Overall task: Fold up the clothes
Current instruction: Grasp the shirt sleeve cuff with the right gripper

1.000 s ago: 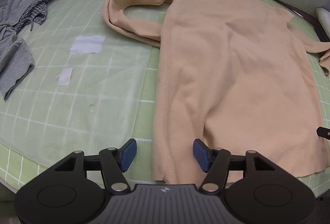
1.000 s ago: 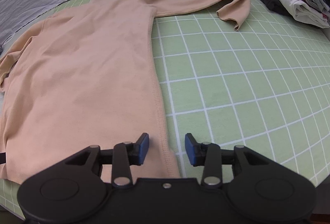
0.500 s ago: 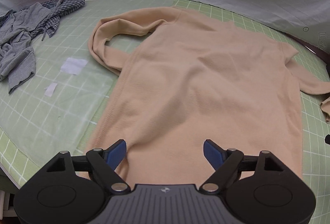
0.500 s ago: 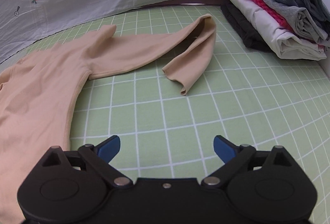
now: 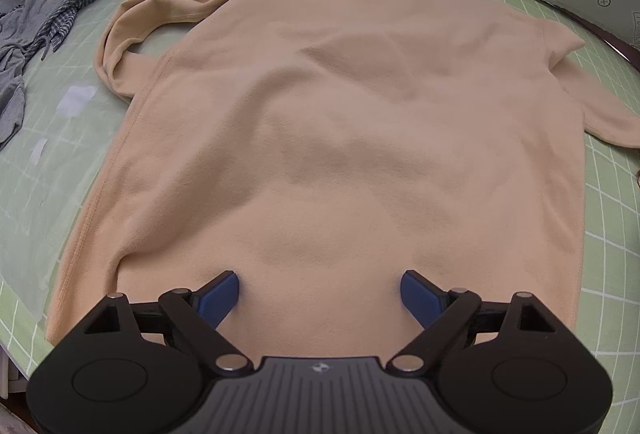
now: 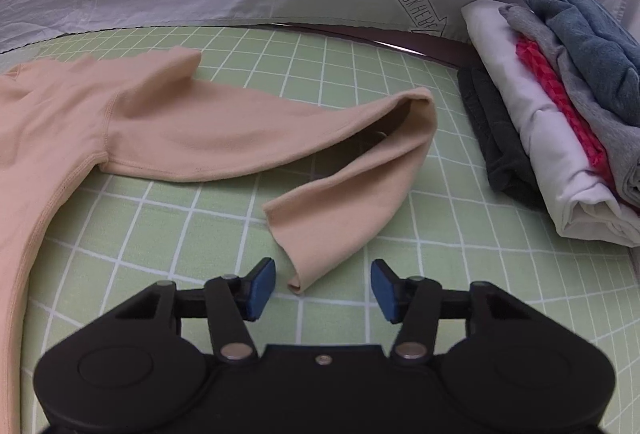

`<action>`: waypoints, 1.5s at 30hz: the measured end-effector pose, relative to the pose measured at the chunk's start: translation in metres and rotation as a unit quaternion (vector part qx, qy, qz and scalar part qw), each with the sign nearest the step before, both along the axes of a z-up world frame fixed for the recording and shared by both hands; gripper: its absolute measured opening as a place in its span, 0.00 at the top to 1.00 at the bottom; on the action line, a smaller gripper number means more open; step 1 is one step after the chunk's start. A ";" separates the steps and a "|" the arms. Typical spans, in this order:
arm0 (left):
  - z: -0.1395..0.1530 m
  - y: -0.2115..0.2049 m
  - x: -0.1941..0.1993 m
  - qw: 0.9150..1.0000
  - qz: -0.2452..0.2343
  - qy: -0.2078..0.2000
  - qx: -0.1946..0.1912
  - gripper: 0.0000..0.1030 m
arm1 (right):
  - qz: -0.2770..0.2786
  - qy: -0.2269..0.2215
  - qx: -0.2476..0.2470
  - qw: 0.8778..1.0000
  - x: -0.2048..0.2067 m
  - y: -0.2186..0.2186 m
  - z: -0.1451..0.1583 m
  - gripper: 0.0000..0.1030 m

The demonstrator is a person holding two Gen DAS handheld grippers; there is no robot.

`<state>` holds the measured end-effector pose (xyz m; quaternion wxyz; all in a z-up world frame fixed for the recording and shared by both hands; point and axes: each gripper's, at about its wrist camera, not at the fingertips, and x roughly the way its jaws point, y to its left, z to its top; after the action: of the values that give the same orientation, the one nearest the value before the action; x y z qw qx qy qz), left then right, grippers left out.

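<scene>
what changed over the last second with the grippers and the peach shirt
The left gripper went from the shirt's left hem edge to over the middle of the peach shirt, jaws opening, nothing gripped. The right gripper left the shirt's right side edge for the sleeve cuff, which now lies between its closing jaws, not yet pinched. The shirt, the folded stack and the green mat stayed put.

Left tool point(image 5: 320, 290) opening, right tool point(image 6: 323, 288) closing, both empty

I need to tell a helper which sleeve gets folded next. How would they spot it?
On the green grid mat, find the peach long-sleeved top. Its sleeve stretches toward the folded stack, doubling back at the elbow; its cuff lies nearest the right gripper.
</scene>
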<state>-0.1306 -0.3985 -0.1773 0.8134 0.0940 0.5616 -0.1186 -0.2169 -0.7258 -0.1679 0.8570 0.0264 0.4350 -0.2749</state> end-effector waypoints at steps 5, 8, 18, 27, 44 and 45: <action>-0.002 -0.004 0.010 1.000 -0.007 0.017 0.009 0.05 | -0.017 0.006 -0.063 0.998 -0.023 -0.010 0.004 0.94; -0.004 -0.004 0.013 1.000 -0.011 0.024 0.009 0.02 | -0.062 0.008 -0.123 0.990 -0.050 -0.023 0.015 0.95; -0.005 -0.004 0.013 1.000 -0.015 0.021 0.005 0.00 | -0.254 0.019 -0.041 0.966 -0.129 -0.083 0.013 0.86; -0.005 -0.002 0.009 1.000 -0.013 0.017 0.003 0.00 | -0.341 -0.135 0.108 0.924 -0.158 -0.100 0.016 0.50; -0.005 0.001 0.008 1.000 -0.009 0.016 0.002 0.00 | -0.327 -0.093 0.085 0.937 -0.136 -0.104 -0.001 0.88; -0.005 0.001 0.008 1.000 -0.009 0.016 0.002 0.00 | -0.325 -0.093 0.086 0.937 -0.138 -0.104 -0.001 0.93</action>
<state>-0.1228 -0.3970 -0.1822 0.8032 0.0990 0.5736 -0.1267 -0.3548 -0.8295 -0.1689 0.7520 0.2656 0.3426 -0.4966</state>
